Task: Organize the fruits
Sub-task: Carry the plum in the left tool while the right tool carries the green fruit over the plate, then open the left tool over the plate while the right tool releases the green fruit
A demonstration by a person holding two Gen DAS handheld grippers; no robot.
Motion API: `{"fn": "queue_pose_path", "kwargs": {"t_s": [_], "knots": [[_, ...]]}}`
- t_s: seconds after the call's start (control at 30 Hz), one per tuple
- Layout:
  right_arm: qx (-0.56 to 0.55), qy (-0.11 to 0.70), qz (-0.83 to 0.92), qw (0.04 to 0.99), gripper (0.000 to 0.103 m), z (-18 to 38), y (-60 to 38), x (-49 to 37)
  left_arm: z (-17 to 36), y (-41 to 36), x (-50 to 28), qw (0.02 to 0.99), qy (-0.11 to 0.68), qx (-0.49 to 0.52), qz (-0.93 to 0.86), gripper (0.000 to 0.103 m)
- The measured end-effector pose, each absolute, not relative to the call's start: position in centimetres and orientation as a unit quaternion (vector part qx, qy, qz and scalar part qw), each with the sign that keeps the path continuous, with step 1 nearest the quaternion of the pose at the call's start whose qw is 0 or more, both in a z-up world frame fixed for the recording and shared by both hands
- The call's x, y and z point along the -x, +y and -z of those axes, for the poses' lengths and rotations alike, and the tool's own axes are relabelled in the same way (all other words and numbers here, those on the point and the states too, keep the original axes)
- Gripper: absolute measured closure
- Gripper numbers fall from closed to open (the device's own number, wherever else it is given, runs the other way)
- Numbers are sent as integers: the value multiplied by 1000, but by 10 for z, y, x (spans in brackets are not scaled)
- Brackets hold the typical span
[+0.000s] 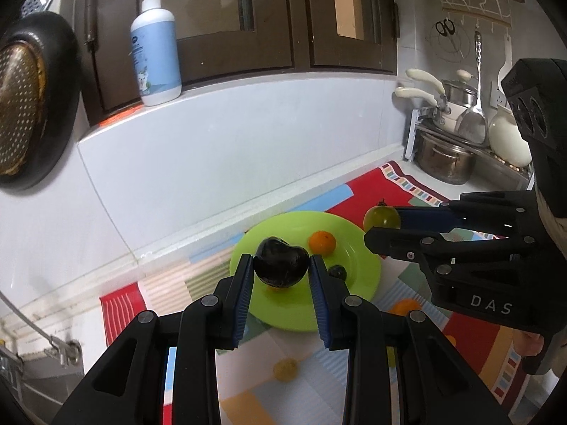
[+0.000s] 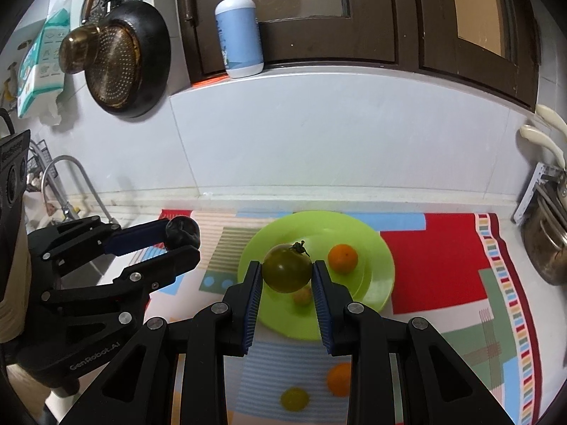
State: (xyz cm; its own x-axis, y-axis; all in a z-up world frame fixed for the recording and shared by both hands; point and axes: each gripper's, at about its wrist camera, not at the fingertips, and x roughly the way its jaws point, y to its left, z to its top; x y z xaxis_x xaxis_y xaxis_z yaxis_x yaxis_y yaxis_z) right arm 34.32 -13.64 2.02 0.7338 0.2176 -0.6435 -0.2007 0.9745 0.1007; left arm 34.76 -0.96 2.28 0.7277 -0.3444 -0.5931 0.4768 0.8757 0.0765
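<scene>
My left gripper [image 1: 282,267] is shut on a dark, nearly black fruit [image 1: 281,262] and holds it above the lime-green plate [image 1: 365,276]. My right gripper [image 2: 287,274] is shut on a green tomato [image 2: 286,267] with a stem, held above the same plate [image 2: 382,258]. An orange [image 1: 321,242] lies on the plate; it also shows in the right wrist view [image 2: 342,258]. A small dark fruit [image 1: 338,271] and a small yellowish fruit [image 2: 302,296] lie on the plate too. On the mat lie an orange [image 2: 338,379] and a yellow fruit [image 2: 294,398].
A colourful patterned mat [image 2: 443,265] covers the counter. A soap pump bottle [image 2: 240,32] stands on the ledge. A black pan [image 2: 127,56] hangs on the wall at left. Pots [image 1: 446,163] on a rack stand at right. A sink tap [image 2: 71,184] is at left.
</scene>
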Motion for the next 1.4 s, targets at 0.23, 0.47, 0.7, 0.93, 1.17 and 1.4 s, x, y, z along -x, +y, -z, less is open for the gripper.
{"fn": "queue_pose_path", "kwargs": {"t_s": [0.23, 0.47, 0.7, 0.93, 1.17, 1.4], "knots": [[-15, 361, -112, 926, 73, -12, -139, -371, -16, -15, -380, 916, 309, -115, 227, 71], [-22, 385, -111, 916, 73, 3, -143, -400, 4, -19, -416, 902, 343, -114, 237, 71], [-24, 412, -108, 905, 73, 23, -149, -426, 24, -26, -444, 892, 365, -108, 245, 71], [-22, 432, -104, 896, 73, 45, -156, -442, 43, -35, -463, 880, 384, -116, 252, 71], [-21, 447, -102, 888, 73, 60, -158, -450, 57, -44, -476, 871, 397, -124, 262, 71], [-23, 453, -101, 886, 73, 65, -160, -454, 63, -50, -480, 865, 402, -132, 268, 71]]}}
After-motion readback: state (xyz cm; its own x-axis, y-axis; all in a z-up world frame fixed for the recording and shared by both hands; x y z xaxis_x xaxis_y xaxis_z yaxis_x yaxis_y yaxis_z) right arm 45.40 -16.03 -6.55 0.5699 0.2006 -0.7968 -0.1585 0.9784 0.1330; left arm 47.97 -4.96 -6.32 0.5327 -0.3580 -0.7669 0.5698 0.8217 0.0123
